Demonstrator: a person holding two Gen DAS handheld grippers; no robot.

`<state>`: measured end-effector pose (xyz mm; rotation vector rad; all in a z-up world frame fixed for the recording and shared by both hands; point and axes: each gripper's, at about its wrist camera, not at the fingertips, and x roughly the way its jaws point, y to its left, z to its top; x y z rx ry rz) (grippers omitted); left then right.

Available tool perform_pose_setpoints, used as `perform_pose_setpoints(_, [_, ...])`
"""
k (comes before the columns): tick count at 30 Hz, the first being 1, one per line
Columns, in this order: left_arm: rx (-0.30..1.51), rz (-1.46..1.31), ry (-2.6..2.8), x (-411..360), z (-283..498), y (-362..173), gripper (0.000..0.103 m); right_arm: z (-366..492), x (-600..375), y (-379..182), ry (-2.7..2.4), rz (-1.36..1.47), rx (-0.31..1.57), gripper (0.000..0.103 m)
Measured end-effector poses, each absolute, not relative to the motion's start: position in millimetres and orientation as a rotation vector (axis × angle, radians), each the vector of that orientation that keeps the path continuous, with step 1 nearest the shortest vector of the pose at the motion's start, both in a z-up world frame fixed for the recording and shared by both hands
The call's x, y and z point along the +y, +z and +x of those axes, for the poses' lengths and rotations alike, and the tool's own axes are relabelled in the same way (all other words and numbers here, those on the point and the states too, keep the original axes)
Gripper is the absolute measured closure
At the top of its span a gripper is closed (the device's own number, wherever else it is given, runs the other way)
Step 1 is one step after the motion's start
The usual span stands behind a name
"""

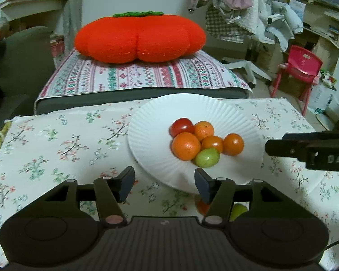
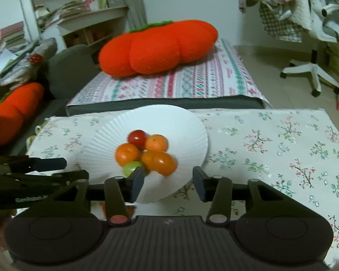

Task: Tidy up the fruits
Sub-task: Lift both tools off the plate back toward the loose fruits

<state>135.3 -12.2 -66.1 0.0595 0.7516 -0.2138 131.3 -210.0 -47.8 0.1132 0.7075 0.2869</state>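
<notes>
On the left, the left gripper [image 1: 164, 181] is hovering over the near rim of the white ribbed paper plate [image 1: 151, 135], its jaws standing released with nothing between them. The plate is lying on the worktop's floral cloth [image 1: 56, 140], and on it six small round fruits are sitting heaped and touching: a red one [image 1: 181, 127], four orange ones [image 1: 185, 145] and a green one [image 1: 206, 157]. Below the plate's near edge, half hidden behind the left gripper, an orange fruit [image 1: 202, 206] and a green one [image 1: 238, 211] are seemingly still lying on the cloth. To the right, the right gripper [image 2: 169, 179] is likewise hanging released and empty at the plate's edge. Judging by this, most gathering is done; those two pieces are probably remaining.
</notes>
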Motion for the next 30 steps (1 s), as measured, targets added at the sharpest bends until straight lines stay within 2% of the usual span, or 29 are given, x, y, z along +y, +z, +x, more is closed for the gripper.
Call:
perform_pose_setpoints(2, [0.747, 0.070, -0.185, -10.8, 130.2, -62.6, 0.043, 127.2, -209.9, -43.6, 0.304, 0.128, 0.697, 0.051])
perform_pose_setpoints(4, [0.737, 0.085, -0.158, -9.4, 124.5, -58.9, 0.028, 123.2, -210.7, -40.0, 0.334, 0.157, 0.693, 0.047])
perform_pose_setpoints(7, [0.719, 0.112, -0.125, -7.0, 112.2, -51.5, 0.020, 114.1, -211.4, -35.5, 0.375, 0.190, 0.680, 0.025])
perform_pose_setpoints(10, [0.717, 0.111, -0.114, -5.1, 101.3, -44.9, 0.012, 104.8, -208.3, -30.9, 0.407, 0.188, 0.675, 0.017])
perform_pose_setpoints(11, [0.716, 0.107, -0.107, -4.7, 97.9, -42.6, 0.011, 101.3, -206.3, -28.7, 0.423, 0.177, 0.670, 0.011])
perform_pose_setpoints(14, [0.719, 0.116, -0.101, -5.1, 90.8, -37.9, 0.011, 89.2, -198.2, -21.0, 0.438, 0.112, 0.628, 0.001])
perform_pose_setpoints(20, [0.738, 0.116, -0.069, -1.2, 79.5, -35.3, 0.011, 75.0, -186.7, -17.7, 0.481, 0.049, 0.610, 0.000])
perform_pose_setpoints(30, [0.782, 0.117, -0.053, 8.6, 66.6, -46.0, 0.011, 71.0, -183.5, -40.3, 0.494, 0.063, 0.703, 0.001])
